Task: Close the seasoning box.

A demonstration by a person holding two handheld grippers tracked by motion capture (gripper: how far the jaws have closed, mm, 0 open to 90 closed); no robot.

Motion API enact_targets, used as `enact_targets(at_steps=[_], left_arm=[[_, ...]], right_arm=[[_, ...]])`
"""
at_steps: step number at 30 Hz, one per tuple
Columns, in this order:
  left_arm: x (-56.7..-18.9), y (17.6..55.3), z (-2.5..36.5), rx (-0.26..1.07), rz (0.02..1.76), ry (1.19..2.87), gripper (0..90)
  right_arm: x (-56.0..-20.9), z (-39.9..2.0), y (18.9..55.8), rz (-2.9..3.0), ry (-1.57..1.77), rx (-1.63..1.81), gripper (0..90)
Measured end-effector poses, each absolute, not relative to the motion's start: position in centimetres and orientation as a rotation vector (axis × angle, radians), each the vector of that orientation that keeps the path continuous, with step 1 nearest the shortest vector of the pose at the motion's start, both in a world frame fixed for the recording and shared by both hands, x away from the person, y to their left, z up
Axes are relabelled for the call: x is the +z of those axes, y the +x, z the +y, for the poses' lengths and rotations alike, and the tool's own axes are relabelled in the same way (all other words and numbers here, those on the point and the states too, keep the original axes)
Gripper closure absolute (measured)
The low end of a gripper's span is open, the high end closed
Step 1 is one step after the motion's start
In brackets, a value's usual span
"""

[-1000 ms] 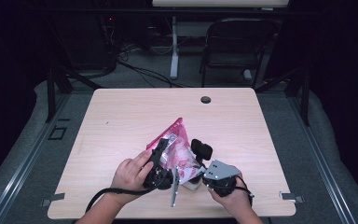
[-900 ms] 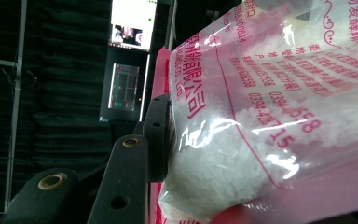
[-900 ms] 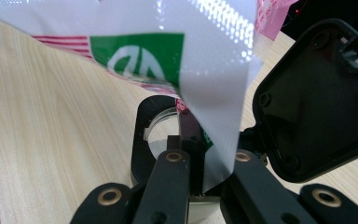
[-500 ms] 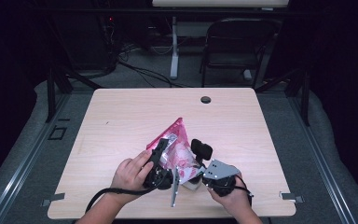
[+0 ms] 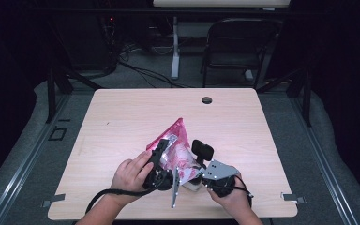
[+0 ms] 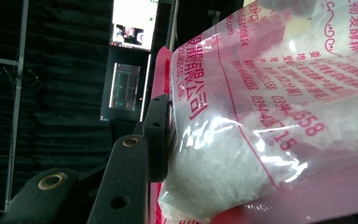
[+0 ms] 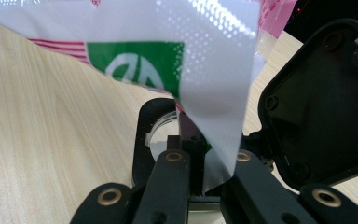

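Pinching a corner of the pink-and-clear bag (image 5: 176,150), the right gripper (image 7: 200,175) has its jaws shut tight on the white film with a green mark, which hangs over and hides the pads. The left gripper (image 5: 161,161) clamps the bag's bulging side; one black jaw presses the plastic in the left gripper view, while the other is hidden behind the white granules. The bag sits near the front of the wooden table (image 5: 122,117), its lower end covered by both hands.
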State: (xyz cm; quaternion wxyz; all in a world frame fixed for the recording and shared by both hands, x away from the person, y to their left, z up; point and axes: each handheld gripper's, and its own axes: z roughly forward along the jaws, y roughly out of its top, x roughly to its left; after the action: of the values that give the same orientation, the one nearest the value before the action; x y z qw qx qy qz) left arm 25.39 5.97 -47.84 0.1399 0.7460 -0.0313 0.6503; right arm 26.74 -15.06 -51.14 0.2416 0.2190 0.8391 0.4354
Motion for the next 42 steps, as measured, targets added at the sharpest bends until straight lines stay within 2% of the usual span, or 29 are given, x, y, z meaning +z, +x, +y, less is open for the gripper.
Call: enact_targets(at_steps=[42], left_arm=[[-47.68, 25.28, 5.99, 1.887, -0.102, 2.152, 67.5]], right_arm=[[-51.11, -15.12, 26.70, 2.291, 0.596, 1.189, 90.0]])
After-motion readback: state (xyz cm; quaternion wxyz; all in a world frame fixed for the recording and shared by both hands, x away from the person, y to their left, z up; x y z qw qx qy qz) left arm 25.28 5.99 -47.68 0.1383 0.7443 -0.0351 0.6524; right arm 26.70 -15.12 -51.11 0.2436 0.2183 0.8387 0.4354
